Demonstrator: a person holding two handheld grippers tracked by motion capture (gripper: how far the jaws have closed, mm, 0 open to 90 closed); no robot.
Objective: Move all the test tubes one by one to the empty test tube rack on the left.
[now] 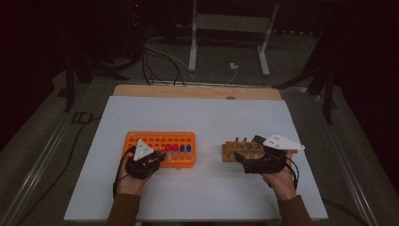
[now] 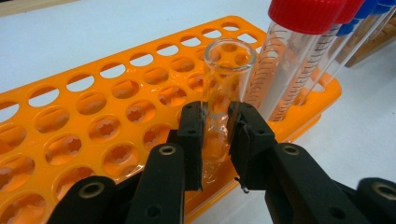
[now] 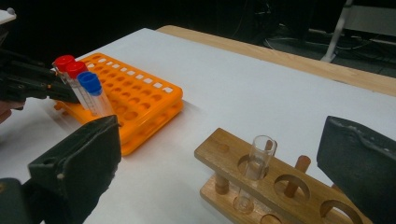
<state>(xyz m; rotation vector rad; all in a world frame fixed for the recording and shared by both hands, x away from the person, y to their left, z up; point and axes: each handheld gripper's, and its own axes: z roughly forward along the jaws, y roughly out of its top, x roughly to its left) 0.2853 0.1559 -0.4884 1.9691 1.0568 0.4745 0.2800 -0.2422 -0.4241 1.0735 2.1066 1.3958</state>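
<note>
While dim room around white table: left gripper pinching glass tube over orange rack near front edge, right gripper spread wide.

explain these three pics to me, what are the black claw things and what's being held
A person sits at a white table with a hand-held black gripper in each hand. One picture looks down from above; the other two come from cameras riding on each gripper. On the table stand an orange rack holding capped tubes and a wooden rack with one glass tube. The left gripper is shut on an open clear tube standing in the orange rack. The right gripper is open, holding nothing.
</note>
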